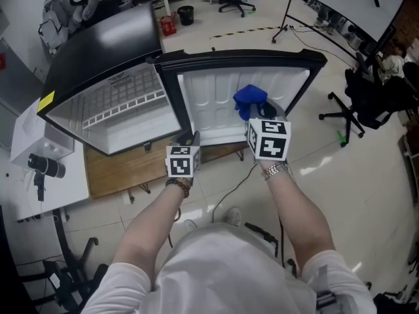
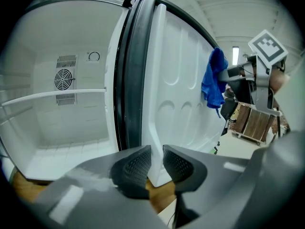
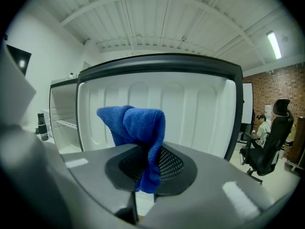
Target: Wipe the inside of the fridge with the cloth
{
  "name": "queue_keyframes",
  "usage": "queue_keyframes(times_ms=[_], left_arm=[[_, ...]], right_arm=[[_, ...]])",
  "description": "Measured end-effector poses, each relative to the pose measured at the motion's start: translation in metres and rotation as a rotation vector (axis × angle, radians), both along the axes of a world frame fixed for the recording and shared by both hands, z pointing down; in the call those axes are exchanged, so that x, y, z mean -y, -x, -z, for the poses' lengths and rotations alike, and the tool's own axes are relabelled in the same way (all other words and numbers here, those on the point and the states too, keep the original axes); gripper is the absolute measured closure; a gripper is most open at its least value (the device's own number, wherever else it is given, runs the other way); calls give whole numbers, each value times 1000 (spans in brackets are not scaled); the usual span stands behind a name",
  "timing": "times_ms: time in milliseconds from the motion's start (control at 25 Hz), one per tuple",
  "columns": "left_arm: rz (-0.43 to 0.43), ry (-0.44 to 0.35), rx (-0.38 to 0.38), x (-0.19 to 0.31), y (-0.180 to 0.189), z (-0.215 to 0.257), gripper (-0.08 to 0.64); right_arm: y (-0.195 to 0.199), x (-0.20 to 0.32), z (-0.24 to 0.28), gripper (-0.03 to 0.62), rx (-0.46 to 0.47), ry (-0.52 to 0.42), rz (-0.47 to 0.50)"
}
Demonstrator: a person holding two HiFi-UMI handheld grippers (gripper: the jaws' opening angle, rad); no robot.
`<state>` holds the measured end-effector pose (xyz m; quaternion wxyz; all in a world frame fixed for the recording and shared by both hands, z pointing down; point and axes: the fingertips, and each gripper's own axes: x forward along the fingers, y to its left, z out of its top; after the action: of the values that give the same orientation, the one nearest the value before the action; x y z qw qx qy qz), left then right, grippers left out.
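The small fridge [image 1: 98, 57] stands on a low wooden board, with its door [image 1: 209, 103] swung wide and the white inner lining facing me. My left gripper [image 1: 190, 141] is shut on the door's lower corner; in the left gripper view its jaws [image 2: 156, 163] clamp that white edge of the door [image 2: 176, 80]. My right gripper [image 1: 258, 120] is shut on a blue cloth [image 1: 250, 100], held up against the door lining. In the right gripper view the cloth [image 3: 136, 123] bunches above the jaws [image 3: 150, 163] in front of the door [image 3: 200, 113]. The cloth [image 2: 214, 82] also shows from the left.
The fridge's white inside [image 2: 62, 123] has a shelf and a fan grille. The wooden board [image 1: 111, 169] lies under the fridge. A white table with a black camera [image 1: 46, 165] is at the left. Office chairs [image 1: 366, 103] stand to the right, where a person [image 3: 261, 128] sits.
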<state>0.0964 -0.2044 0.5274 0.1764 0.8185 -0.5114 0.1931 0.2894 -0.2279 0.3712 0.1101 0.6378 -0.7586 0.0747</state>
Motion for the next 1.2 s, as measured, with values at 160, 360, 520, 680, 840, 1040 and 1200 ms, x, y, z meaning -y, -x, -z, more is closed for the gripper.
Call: queue_keyframes(times_ms=[160,360,520,680,840,1040,1200], left_arm=[[8,1,-5,0,0,0,477],[17,-1,-3,-1,0,1,479],[24,1,-1,0,1,0,480],[26,-1,6,-1,1,0,483],[30,-5,10,-2,1,1,486],[35,-2,16,-4,1,1,488],[32,1,6,-6,0,2,491]], right_arm=[[-21,0,-1,552,-6,1,-33],[-49,0,-3,552,-9,5,-79],[-69,1,-5,552,-18,8,-110],[-92,0,-7,552,-16,13,-152],[-111,-1,-6,552,-10,14,-188],[-114,-4,-5,552,-7,11,-189],[-98,-15,1,552,17,-3,-157]])
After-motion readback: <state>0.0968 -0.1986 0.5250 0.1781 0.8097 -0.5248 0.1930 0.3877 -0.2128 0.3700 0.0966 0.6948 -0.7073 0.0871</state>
